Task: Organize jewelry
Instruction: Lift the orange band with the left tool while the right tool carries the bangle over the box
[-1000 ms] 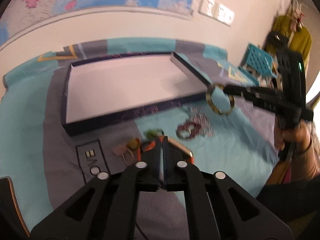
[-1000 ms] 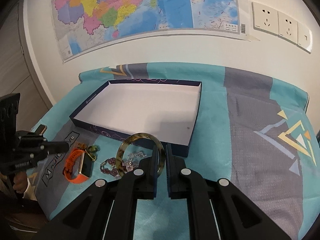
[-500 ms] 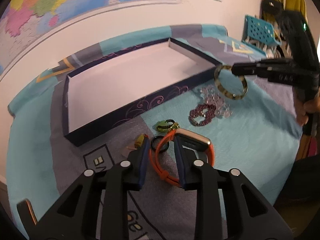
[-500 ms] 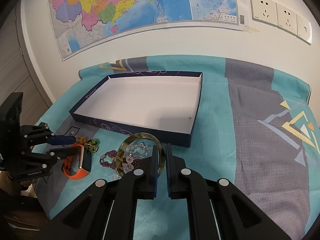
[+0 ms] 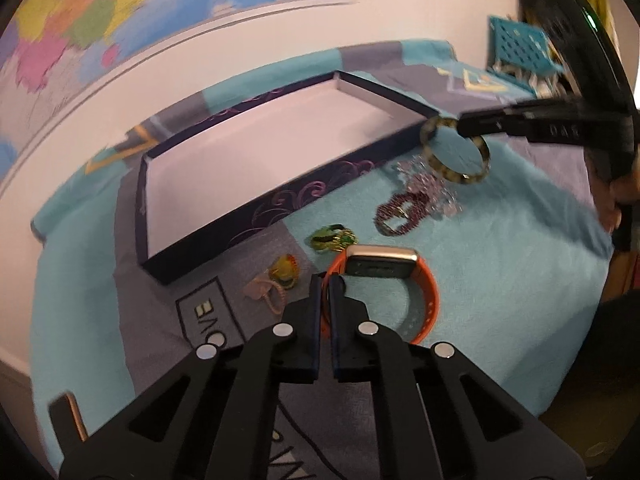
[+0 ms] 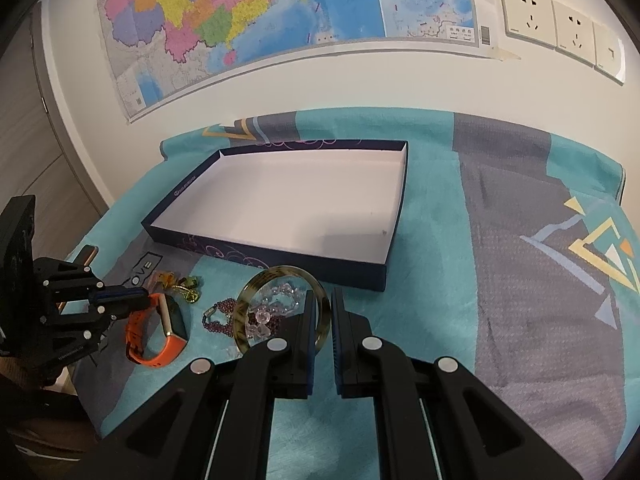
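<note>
A white wall with one colored map (image 6: 280,12) and three socket plates (image 6: 560,28) backs the table, which I see draped in one teal-and-grey cloth (image 6: 520,280). One shallow dark-blue box (image 6: 224,240) with a white floor lies on the cloth below the map; nothing lies in it. Everything else I place from that box. My right gripper (image 6: 320,320) is in front of its near wall, clamped on the rim of one mottled olive bangle (image 6: 244,304). My left gripper (image 5: 325,292) is off its near left corner, pinching the strap of one orange watch (image 5: 428,304). Between bangle and watch, in front of the near wall, lie one maroon bead bracelet (image 5: 400,212), one clear bead cluster (image 6: 276,300), one green trinket (image 5: 332,238), one yellow trinket (image 5: 284,270) and one pale pink piece (image 5: 266,296).
</note>
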Motion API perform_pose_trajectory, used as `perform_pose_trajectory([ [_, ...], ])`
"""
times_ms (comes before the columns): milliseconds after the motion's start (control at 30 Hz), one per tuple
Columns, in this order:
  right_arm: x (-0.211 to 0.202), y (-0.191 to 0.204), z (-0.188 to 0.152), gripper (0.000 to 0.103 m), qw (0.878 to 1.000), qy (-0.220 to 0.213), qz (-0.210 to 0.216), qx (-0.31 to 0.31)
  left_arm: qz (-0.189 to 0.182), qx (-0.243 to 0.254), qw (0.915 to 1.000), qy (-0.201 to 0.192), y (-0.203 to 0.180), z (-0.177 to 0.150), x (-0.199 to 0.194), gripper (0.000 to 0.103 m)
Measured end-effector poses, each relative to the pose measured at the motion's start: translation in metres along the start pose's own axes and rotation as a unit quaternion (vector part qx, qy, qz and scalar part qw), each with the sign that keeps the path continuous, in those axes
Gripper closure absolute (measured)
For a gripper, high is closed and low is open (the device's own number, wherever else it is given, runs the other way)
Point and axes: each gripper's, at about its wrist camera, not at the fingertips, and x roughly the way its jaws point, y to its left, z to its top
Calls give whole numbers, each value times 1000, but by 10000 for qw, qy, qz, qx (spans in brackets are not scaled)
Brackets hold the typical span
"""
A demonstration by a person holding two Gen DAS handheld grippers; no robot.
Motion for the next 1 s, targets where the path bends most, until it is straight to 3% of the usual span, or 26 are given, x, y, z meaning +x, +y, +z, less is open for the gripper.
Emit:
perform_pose_trajectory([
  [100,-2,0,4,97,10000,-48,-4,-20,-244,-606,9978,-142,21,3,-9,102],
  [300,-3,0,11,97,9999,-93,27,-58,-470,-1109,9917,-447,43,12,-19,102],
  [433,-2,2,12,97,9999,-81,58,-91,-757,-925,9923,-325,39,9,-13,102],
  [467,-1,2,12,97,9999,-68,58,-93,-793,-804,9931,-305,35,7,-14,97],
  [500,0,1,11,97,9999,-44,62,-82,-764,-569,9951,-251,28,4,-13,91],
  [600,2,-1,9,97,10000,-10,62,-21,-549,-168,9983,-31,15,-2,-4,91],
  [700,3,0,7,97,10000,18,86,-3,-403,-159,9990,105,16,-4,4,91],
  [1000,7,6,2,97,9998,73,156,-36,-468,-103,9983,330,23,0,20,91],
])
